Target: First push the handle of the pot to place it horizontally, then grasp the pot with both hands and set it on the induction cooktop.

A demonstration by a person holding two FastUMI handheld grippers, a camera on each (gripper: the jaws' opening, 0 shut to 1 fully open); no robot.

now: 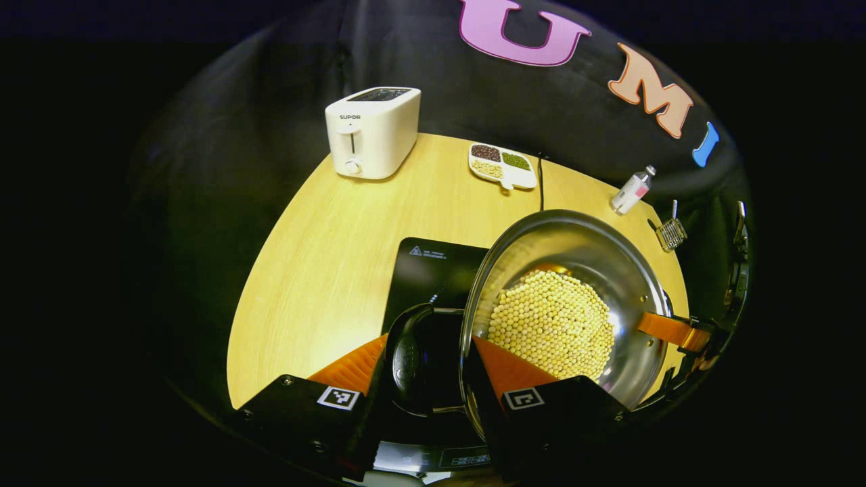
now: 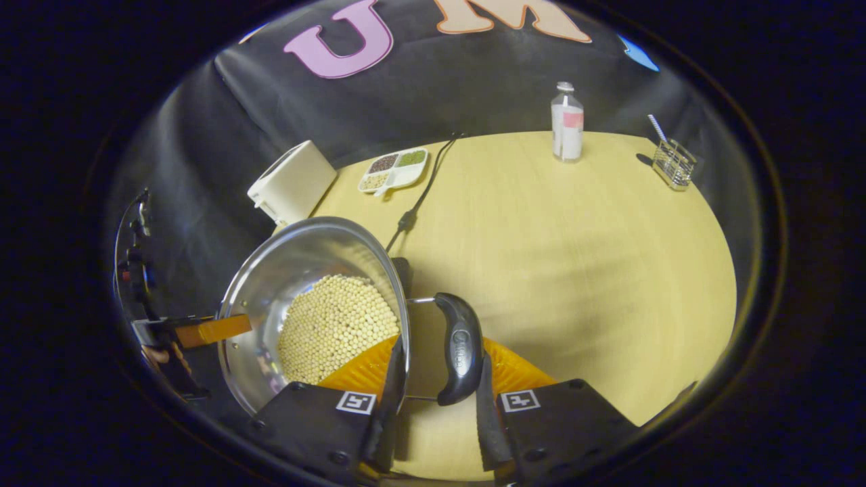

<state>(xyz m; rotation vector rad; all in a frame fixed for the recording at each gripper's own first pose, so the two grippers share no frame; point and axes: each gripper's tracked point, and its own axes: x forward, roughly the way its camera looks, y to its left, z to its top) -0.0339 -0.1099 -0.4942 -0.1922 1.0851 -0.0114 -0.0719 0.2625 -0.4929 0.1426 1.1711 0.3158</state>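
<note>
Pot, steel, with a bed of pale round beans in its bottom, is held between my two tools. In the left gripper view my left tool straddles the near rim: one finger outside the black side handle, the other inside the bowl against the wall. Closed on handle and rim as far as I can see. The pot hangs over the black induction cooktop, whose far corner shows beyond the handle; contact with the glass I cannot tell.

In the right gripper view my right tool clamps the opposite black handle, one finger inside the rim, one just outside the grip. Pot reads tilted toward the camera.

Across the bowl, each view shows the other tool's finger hooked on the far rim.

Farther back on the table: white toaster, divided dish of beans, power cord, small bottle, wire basket.
</note>
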